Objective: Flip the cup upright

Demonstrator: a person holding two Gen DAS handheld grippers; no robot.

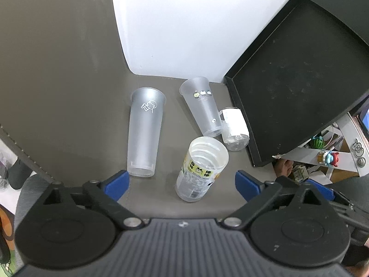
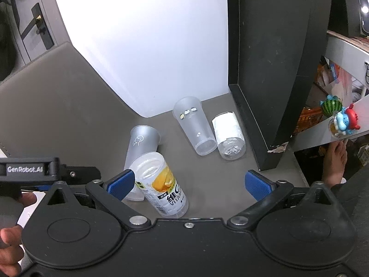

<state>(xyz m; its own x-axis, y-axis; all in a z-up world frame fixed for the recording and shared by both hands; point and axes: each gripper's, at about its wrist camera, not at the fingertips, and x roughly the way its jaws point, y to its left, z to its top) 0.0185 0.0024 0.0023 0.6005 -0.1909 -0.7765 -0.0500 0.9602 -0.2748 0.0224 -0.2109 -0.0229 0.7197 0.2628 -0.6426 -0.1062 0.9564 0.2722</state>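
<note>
1. Your left gripper (image 1: 182, 183) is hanging wide open, gripping nothing, over the grey table (image 1: 69, 80).
2. Your right gripper (image 2: 189, 184) is also gaping wide, holding nothing.
3. You're looking at four cups lying on their sides: frosted cup (image 1: 144, 131) at left, labelled yellow cup (image 1: 201, 169) nearest, cartoon cup (image 1: 203, 106) farther, touching a white-labelled cup (image 1: 234, 128) beside the black tray (image 1: 299, 80).

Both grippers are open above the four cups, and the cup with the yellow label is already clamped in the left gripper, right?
Not quite. The cup with the yellow label is not clamped: in the left wrist view it stands free on the table, between and beyond the open fingers of the left gripper. The right gripper is open too, as you said.
</note>
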